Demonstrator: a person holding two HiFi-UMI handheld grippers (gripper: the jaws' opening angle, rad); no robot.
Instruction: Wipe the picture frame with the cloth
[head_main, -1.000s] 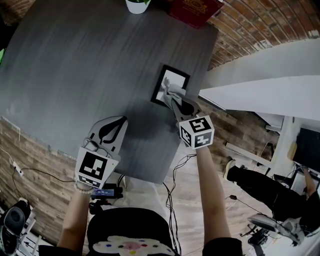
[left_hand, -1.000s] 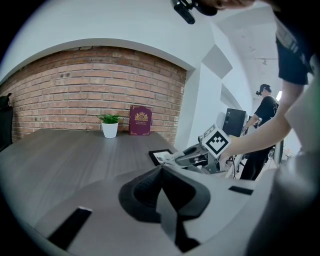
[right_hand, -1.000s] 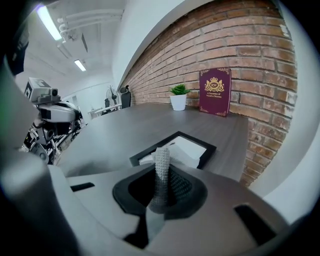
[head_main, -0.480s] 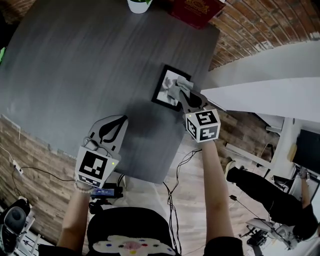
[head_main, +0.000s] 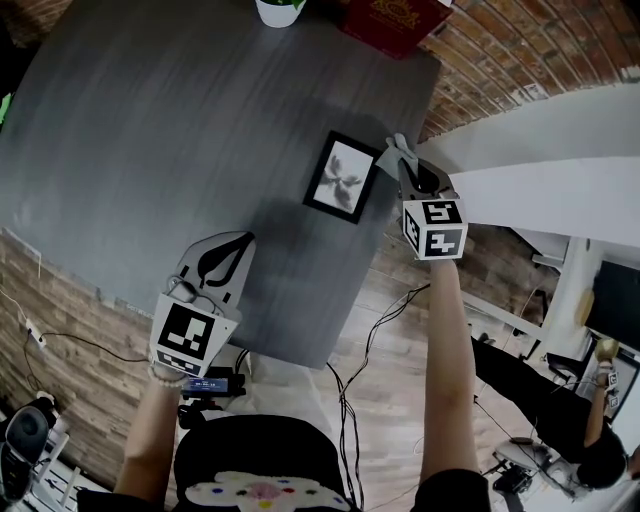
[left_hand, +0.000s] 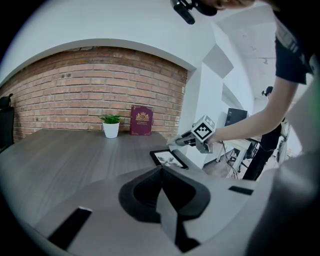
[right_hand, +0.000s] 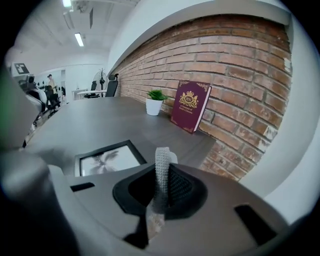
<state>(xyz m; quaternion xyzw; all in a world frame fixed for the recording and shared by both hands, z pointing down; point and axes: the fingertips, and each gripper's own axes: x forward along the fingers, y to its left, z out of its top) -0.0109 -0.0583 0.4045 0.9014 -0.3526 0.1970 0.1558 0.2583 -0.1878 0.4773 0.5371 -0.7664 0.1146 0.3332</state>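
A black picture frame (head_main: 341, 177) with a pale plant print lies flat on the grey table (head_main: 180, 140), near its right edge; it also shows in the left gripper view (left_hand: 167, 158) and the right gripper view (right_hand: 107, 157). My right gripper (head_main: 400, 152) is shut on a small grey cloth (right_hand: 161, 172) and hangs just right of the frame, off its glass. The cloth (head_main: 391, 153) pokes out past the jaws. My left gripper (head_main: 222, 256) rests shut over the table's near edge, holding nothing.
A white pot with a green plant (head_main: 277, 10) and a dark red book (head_main: 390, 20) stand at the table's far edge against the brick wall (right_hand: 235, 90). A white ledge (head_main: 530, 170) runs right of the table. A person (head_main: 540, 390) is low on the right.
My right gripper with the cloth has slid rightward off the picture frame and now hangs beside its right edge. The frame's print is uncovered. The left gripper has not moved.
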